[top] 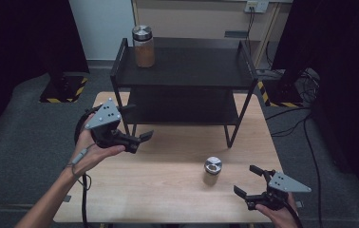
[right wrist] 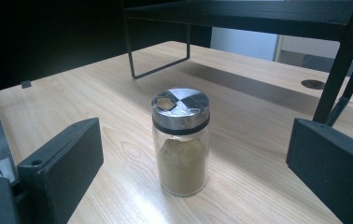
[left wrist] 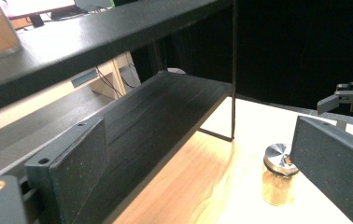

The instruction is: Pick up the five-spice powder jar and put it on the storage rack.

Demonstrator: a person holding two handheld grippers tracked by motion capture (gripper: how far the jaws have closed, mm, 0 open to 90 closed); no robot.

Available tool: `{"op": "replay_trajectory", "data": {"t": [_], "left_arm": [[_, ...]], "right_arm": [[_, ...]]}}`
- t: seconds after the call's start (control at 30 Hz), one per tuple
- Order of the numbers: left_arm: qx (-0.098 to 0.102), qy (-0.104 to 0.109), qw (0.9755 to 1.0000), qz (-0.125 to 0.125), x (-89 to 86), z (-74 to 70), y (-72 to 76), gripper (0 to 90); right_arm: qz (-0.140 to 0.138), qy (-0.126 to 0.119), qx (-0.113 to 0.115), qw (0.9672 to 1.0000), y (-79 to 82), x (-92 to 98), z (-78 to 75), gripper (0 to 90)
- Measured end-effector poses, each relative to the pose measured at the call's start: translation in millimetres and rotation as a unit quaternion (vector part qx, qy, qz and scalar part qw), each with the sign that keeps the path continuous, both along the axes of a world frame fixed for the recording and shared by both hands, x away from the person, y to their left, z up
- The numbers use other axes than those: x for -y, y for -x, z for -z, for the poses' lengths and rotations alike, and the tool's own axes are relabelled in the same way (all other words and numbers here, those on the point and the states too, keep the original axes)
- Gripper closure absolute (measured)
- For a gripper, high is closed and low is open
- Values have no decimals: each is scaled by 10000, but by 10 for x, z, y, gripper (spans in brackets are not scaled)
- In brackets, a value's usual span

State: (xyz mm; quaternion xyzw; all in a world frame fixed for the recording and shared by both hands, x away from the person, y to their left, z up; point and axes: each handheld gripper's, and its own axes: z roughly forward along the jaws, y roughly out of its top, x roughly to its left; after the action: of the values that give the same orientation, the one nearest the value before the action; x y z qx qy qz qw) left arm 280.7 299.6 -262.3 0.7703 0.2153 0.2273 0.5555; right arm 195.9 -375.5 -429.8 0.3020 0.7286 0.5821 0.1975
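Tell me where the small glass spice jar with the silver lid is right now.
The small glass spice jar with the silver lid stands upright on the wooden table, right of centre in the high view, before the black shelf rack, beyond the open right gripper.

A light wooden table (top: 168,190) holds a black shelf rack (top: 184,71) at its far side. A glass jar with a shiny lid (top: 143,46) stands on the top shelf, at its left end, with brown powder inside. A smaller jar with a shiny lid (top: 212,170) stands alone on the table, in front of the rack, and has yellow-brown powder in it.
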Motion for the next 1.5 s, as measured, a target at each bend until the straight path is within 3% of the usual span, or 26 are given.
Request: {"op": "replay_trajectory", "data": {"t": [0.23,0.5,0.77,1.0,1.23,1.5], "left_arm": [[-143,-67,9999,24,62,253,-35,36],[-308,-239,9992,-123,137,548,-57,39],[-510,-101,9973,-511,80,868,-20,41],[-683,8,9940,-857,-39,1091,20,38],[-685,174,9909,-1148,-151,1263,155,38],[-620,397,9873,-1405,-311,1383,424,39]], "right_arm": [[-7,0,-1,10000,-3,0,3,43],[-1,1,12,10000,3,2,0,44],[10,-2,17,10000,7,7,0,44],[4,1,26,10000,9,2,-2,44],[10,9,14,10000,6,0,-1,44],[12,11,18,10000,8,-1,-3,44]]}}
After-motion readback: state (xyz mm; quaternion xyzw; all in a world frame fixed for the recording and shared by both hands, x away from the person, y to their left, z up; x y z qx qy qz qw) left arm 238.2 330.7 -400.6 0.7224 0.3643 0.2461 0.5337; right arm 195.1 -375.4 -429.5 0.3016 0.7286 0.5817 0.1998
